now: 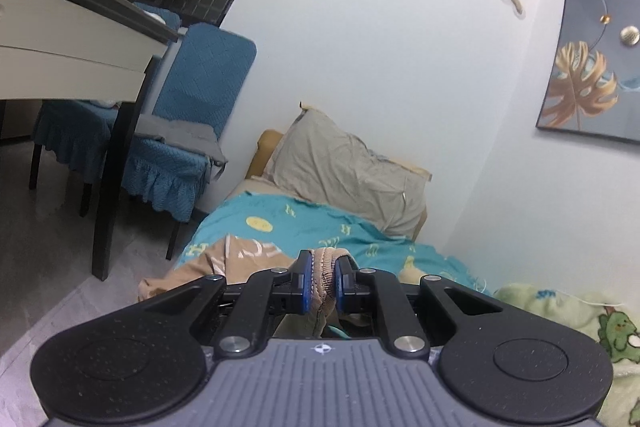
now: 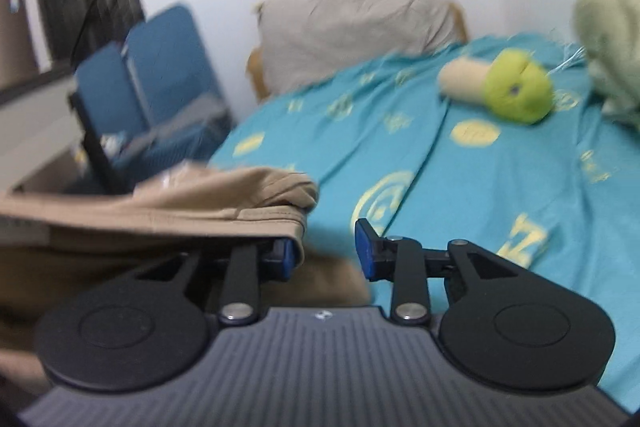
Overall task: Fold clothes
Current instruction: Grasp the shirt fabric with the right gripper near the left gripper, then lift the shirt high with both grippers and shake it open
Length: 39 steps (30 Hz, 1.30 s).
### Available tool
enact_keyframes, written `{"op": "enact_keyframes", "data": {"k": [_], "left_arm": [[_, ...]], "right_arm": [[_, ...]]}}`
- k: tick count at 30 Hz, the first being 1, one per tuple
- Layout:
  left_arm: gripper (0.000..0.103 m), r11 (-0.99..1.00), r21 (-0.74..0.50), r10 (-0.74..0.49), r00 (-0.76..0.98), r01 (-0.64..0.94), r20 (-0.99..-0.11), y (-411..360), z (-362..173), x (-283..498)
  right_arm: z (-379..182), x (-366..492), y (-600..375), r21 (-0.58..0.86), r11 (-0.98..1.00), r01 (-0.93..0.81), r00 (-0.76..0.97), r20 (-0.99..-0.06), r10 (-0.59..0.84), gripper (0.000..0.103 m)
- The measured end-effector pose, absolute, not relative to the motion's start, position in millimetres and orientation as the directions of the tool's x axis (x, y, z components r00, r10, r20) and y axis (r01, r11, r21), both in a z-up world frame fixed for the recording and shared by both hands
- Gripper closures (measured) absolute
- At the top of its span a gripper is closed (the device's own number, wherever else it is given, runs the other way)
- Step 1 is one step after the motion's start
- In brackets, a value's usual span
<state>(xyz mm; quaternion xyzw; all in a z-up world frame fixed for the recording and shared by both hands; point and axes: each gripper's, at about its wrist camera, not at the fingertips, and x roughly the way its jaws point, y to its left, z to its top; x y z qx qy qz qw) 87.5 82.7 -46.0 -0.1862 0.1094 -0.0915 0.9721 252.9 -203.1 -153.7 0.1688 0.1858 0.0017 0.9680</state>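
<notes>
A tan garment [image 1: 224, 263] lies on the teal bedsheet [image 1: 320, 223] at the near edge of the bed. My left gripper [image 1: 323, 277] is shut on a bunched, ribbed edge of that tan garment, which fills the gap between the blue pads. In the right wrist view the tan garment [image 2: 168, 203] is lifted and stretches off to the left; its hem drapes over the left fingertip [image 2: 286, 253]. My right gripper [image 2: 326, 253] stands open with only a brown fold of the garment low behind its gap.
A grey pillow [image 1: 344, 167] lies at the head of the bed against the white wall. Blue-covered chairs [image 1: 192, 115] and a table [image 1: 72, 39] stand left of the bed. A green plush toy [image 2: 516, 91] and a pale green blanket [image 2: 608, 43] lie on the sheet to the right.
</notes>
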Motion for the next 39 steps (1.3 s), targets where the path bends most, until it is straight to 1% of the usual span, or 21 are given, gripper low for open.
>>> {"op": "enact_keyframes", "data": {"k": [2, 6, 9, 12, 15, 17, 20, 22, 23, 26, 29, 32, 34, 36, 39], "left_arm": [[0.091, 0.914, -0.380, -0.208, 0.967, 0.139, -0.146, 86, -42, 85], [0.091, 0.910, -0.393, -0.182, 0.979, 0.131, -0.095, 96, -30, 76], [0.091, 0.918, -0.371, -0.164, 0.986, 0.142, -0.027, 101, -15, 59], [0.091, 0.908, -0.385, -0.165, 0.985, 0.169, 0.044, 106, 8, 39], [0.091, 0.893, -0.403, -0.171, 0.979, 0.201, 0.109, 112, 35, 21], [0.091, 0.891, -0.398, -0.180, 0.975, 0.218, 0.129, 111, 56, 10], [0.091, 0.908, -0.366, -0.181, 0.978, 0.206, 0.101, 100, 74, 1], [0.091, 0.919, -0.343, -0.184, 0.980, 0.197, 0.069, 92, 81, -3], [0.091, 0.923, -0.334, -0.192, 0.981, 0.191, 0.031, 88, 76, -1], [0.090, 0.925, -0.334, -0.225, 0.969, 0.181, -0.098, 78, 43, 14], [0.091, 0.939, -0.312, -0.221, 0.951, 0.147, -0.215, 68, 8, 32], [0.091, 0.951, -0.280, -0.219, 0.930, 0.135, -0.295, 58, -11, 43], [0.090, 0.958, -0.258, -0.215, 0.913, 0.128, -0.347, 51, -24, 50], [0.090, 0.964, -0.235, -0.210, 0.893, 0.122, -0.398, 44, -36, 57], [0.086, 0.972, -0.203, -0.200, 0.862, 0.116, -0.466, 35, -54, 68]], "right_arm": [[-137, 248, -207, 0.341, 0.938, 0.066, 0.947, -0.317, 0.049, 0.071], [-95, 239, -216, 0.381, 0.924, 0.040, 0.967, -0.248, 0.061, 0.077], [-59, 218, -220, 0.381, 0.925, 0.012, 0.981, -0.182, 0.063, 0.079], [-18, 189, -224, 0.378, 0.925, -0.034, 0.991, -0.109, 0.081, 0.080], [28, 157, -231, 0.343, 0.936, -0.082, 0.994, -0.035, 0.100, 0.080], [59, 136, -237, 0.315, 0.942, -0.111, 0.993, 0.010, 0.114, 0.080], [93, 110, -248, 0.277, 0.951, -0.140, 0.990, 0.041, 0.134, 0.080], [98, 103, -256, 0.271, 0.951, -0.152, 0.988, 0.021, 0.152, 0.080], [96, 102, -261, 0.272, 0.950, -0.156, 0.987, 0.004, 0.161, 0.080], [70, 109, -274, 0.301, 0.942, -0.151, 0.979, -0.090, 0.185, 0.090], [28, 117, -284, 0.340, 0.928, -0.151, 0.957, -0.185, 0.224, 0.092], [-4, 124, -286, 0.359, 0.922, -0.143, 0.934, -0.261, 0.246, 0.093], [-13, 126, -284, 0.377, 0.914, -0.150, 0.927, -0.269, 0.263, 0.093], [-15, 126, -283, 0.393, 0.906, -0.159, 0.926, -0.258, 0.275, 0.093], [-15, 128, -280, 0.408, 0.896, -0.174, 0.928, -0.237, 0.287, 0.093]]}}
